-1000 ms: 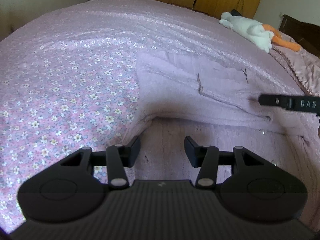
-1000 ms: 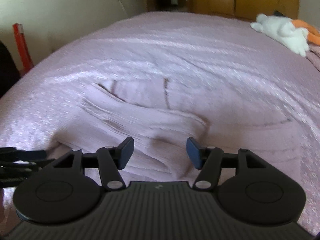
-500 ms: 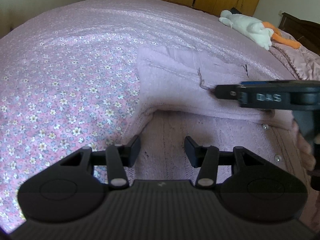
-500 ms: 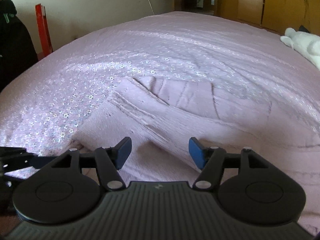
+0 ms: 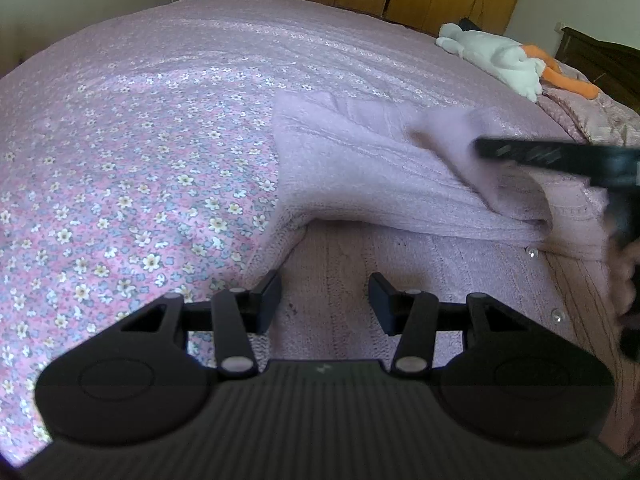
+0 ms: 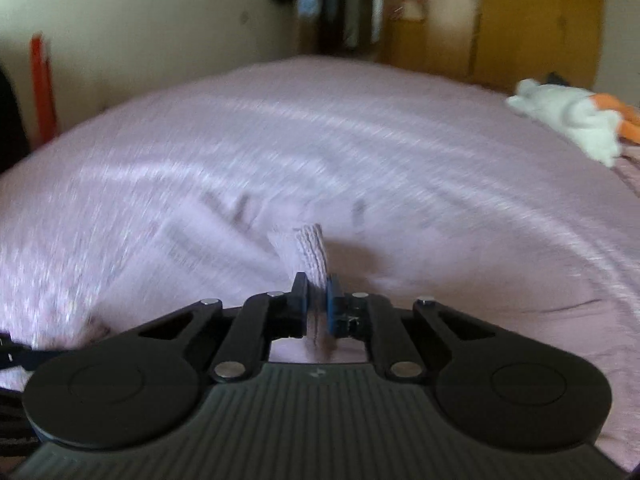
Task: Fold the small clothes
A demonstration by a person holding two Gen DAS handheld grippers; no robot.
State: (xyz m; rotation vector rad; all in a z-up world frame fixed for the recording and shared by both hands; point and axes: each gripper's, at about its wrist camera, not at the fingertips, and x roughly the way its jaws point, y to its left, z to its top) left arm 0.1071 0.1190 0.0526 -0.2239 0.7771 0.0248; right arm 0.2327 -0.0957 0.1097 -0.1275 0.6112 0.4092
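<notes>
One lilac cardigan (image 5: 400, 184), right gripper (image 6: 317, 304) pinching its sleeve, left gripper (image 5: 324, 298) spread

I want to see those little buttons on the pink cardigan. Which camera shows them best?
The left wrist view. Shiny buttons sit along the cardigan front, sharp and unobstructed. The right wrist view is motion-blurred and shows only a knitted fold clamped in the right gripper; no buttons are visible there.
</notes>
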